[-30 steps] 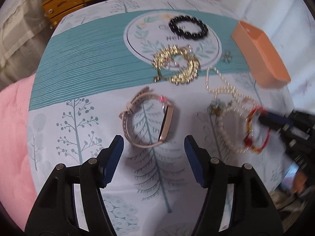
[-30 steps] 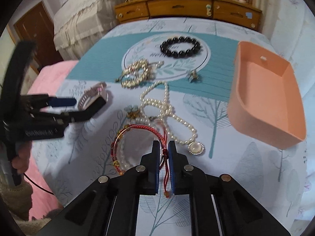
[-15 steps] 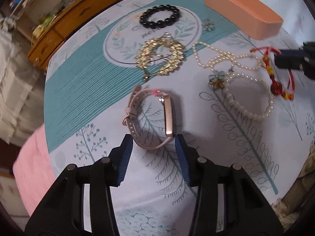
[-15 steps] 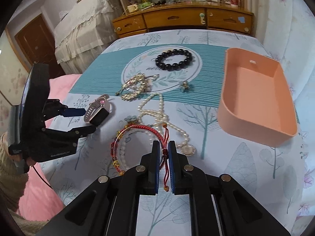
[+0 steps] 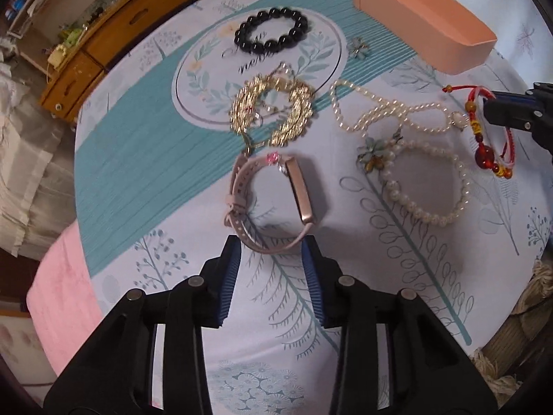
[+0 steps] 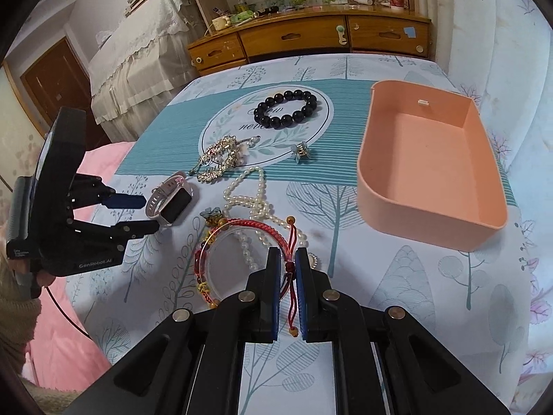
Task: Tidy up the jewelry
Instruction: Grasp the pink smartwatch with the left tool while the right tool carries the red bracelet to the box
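Right hand-held gripper (image 6: 287, 259) pinched closed on red bracelet (image 6: 238, 242); left hand-held gripper (image 5: 271, 252) parted around watch (image 5: 273, 204).

Left fingers straddle the watch strap's near end, contact unclear; watch lies mid-bed on the tree-print cloth (image 5: 397, 294). Red bracelet held by its cord just above the pearl strands (image 6: 249, 204), near the bed's front. Gold chain (image 5: 273, 114) and black bead bracelet (image 5: 271, 33) lie farther back on the round print. Orange tray (image 6: 428, 214) sits toward the right edge.
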`<state>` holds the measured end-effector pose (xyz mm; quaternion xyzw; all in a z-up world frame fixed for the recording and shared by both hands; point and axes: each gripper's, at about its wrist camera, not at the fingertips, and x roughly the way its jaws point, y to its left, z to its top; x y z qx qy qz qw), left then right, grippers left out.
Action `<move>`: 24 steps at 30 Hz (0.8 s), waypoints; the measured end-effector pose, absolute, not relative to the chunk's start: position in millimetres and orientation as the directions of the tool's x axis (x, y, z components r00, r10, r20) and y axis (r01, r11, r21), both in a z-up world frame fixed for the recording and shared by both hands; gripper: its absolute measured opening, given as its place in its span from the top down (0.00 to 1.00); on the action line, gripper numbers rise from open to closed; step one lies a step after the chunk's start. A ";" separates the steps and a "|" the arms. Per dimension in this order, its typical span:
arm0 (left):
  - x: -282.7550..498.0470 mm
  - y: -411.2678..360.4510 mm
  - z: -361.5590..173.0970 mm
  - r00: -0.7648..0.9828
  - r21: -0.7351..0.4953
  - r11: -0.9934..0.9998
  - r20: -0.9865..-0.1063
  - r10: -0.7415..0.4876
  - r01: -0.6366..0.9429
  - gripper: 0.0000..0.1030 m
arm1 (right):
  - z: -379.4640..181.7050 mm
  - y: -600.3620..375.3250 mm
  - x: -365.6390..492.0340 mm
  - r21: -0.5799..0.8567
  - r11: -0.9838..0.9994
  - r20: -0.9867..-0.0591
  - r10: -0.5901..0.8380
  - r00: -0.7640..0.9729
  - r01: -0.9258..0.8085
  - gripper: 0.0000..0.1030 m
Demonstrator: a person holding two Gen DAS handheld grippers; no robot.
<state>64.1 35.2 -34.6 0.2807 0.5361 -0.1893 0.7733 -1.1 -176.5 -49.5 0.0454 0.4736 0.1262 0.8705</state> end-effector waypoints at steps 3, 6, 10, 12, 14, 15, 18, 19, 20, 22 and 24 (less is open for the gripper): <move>59.3 27.6 -29.0 0.383 0.267 0.729 -0.924 0.008 0.630 0.66 | -47.4 -179.3 -3.1 0.201 0.964 -0.810 0.265 0.524 -0.177 0.92; 58.0 21.7 -35.4 0.358 0.271 0.684 -0.933 0.014 0.677 0.66 | -45.6 -180.4 -4.1 0.202 0.963 -0.808 0.266 0.526 -0.178 0.92; 62.8 18.4 -46.5 0.326 0.259 0.669 -0.945 0.026 0.696 0.67 | -43.7 -180.9 -4.3 0.199 0.964 -0.802 0.263 0.536 -0.175 0.92; 66.9 17.1 -48.3 0.310 0.238 0.680 -0.950 0.016 0.693 0.84 | -43.6 -182.5 -4.7 0.202 0.964 -0.801 0.263 0.538 -0.171 0.92; 71.6 16.2 -49.0 0.294 0.218 0.704 -0.956 0.014 0.676 0.90 | -43.7 -184.5 -4.5 0.204 0.965 -0.800 0.261 0.540 -0.165 0.92; 73.1 16.7 -48.6 0.292 0.211 0.716 -0.956 0.011 0.665 0.94 | -43.1 -185.6 -5.4 0.204 0.965 -0.799 0.260 0.542 -0.162 0.92; 81.0 20.1 -40.7 0.260 0.137 0.779 -0.965 -0.035 0.612 0.96 | -39.4 -190.1 -7.6 0.206 0.966 -0.791 0.257 0.555 -0.154 0.92; 82.5 21.3 -37.0 0.259 0.119 0.795 -0.965 -0.049 0.595 0.96 | -37.1 -192.2 -8.3 0.207 0.967 -0.786 0.256 0.563 -0.151 0.92; 85.1 24.0 -30.5 0.258 0.091 0.819 -0.964 -0.072 0.567 0.96 | -35.1 -194.4 -8.5 0.208 0.967 -0.780 0.255 0.571 -0.148 0.92; 89.8 30.5 -17.1 0.258 0.038 0.855 -0.960 -0.113 0.518 0.96 | -30.9 -198.7 -8.9 0.213 0.967 -0.770 0.255 0.584 -0.142 0.92; 95.5 40.7 4.5 0.257 -0.073 0.885 -0.943 -0.211 0.460 0.96 | -25.6 -205.6 -9.1 0.226 0.965 -0.754 0.260 0.603 -0.133 0.92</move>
